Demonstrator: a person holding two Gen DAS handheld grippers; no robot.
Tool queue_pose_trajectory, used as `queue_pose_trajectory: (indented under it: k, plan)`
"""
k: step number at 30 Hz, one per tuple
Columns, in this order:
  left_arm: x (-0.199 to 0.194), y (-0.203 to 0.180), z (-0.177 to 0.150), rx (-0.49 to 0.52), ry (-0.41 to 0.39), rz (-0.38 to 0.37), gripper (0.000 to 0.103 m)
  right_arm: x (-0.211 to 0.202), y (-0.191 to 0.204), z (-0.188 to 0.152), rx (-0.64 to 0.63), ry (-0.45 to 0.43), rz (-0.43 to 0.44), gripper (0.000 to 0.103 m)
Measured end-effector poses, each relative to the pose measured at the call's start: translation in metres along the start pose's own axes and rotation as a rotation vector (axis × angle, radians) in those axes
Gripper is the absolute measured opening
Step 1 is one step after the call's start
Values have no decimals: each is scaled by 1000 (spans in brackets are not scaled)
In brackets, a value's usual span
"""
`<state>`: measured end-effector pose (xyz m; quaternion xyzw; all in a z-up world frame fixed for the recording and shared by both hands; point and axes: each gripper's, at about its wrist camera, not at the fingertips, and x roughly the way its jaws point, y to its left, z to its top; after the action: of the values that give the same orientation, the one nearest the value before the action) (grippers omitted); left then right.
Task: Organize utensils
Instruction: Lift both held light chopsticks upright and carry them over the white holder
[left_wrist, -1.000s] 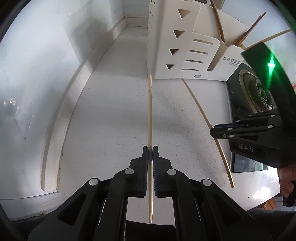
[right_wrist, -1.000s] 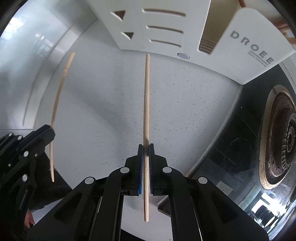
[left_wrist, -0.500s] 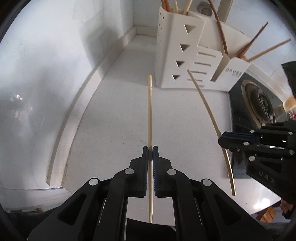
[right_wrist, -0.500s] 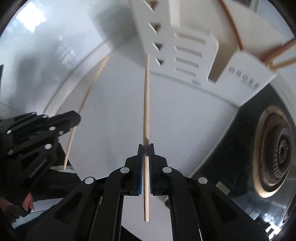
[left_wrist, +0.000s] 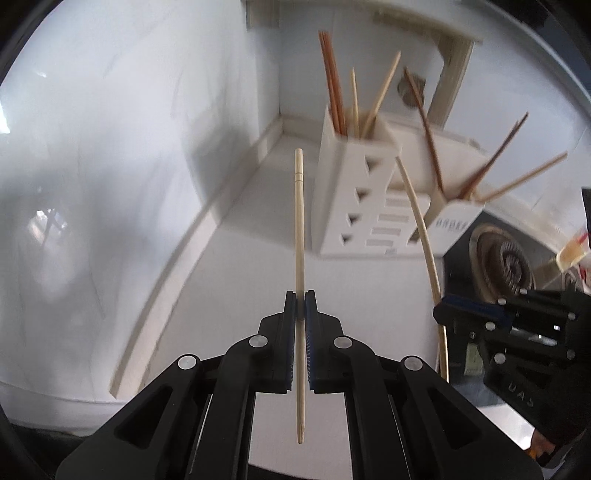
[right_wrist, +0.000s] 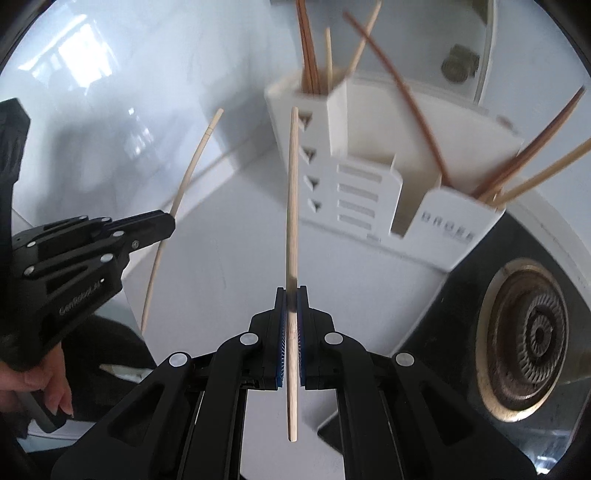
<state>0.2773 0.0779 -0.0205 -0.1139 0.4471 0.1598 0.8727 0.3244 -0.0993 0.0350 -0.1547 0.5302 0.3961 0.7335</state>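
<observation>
- The left gripper (left_wrist: 300, 295), black with blue pads, is clamped on a pale, thin wooden chopstick (left_wrist: 299, 229); a second ago it sat low over the speckled white counter (left_wrist: 229, 295), and it has since lifted clear
- The white slotted plastic utensil holder (left_wrist: 354, 199), earlier seen only from its side, now shows its open top with brown and pale sticks standing inside
- The right gripper (right_wrist: 291, 291) is closed on a second pale wooden chopstick (right_wrist: 291, 206), raised by the same amount, its tip now level with the holder's rim
- Both sticks are airborne in front of the holder; dropping them in looks next
</observation>
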Motion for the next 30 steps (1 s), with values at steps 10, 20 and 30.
queue_pose_trajectory:
  k: [10,20,30]
  plan:
    - [-26,-10,31,-17,-122,-2,4,-27,-12,20,16,-196,59,6]
    - [-40,-16,58,5,-249,-53,4,-57,-16,39,-25,-353,-10,6]
    - [-58,-32,97,50,-388,-128,4,-87,-33,56,-10,-469,-62,6]
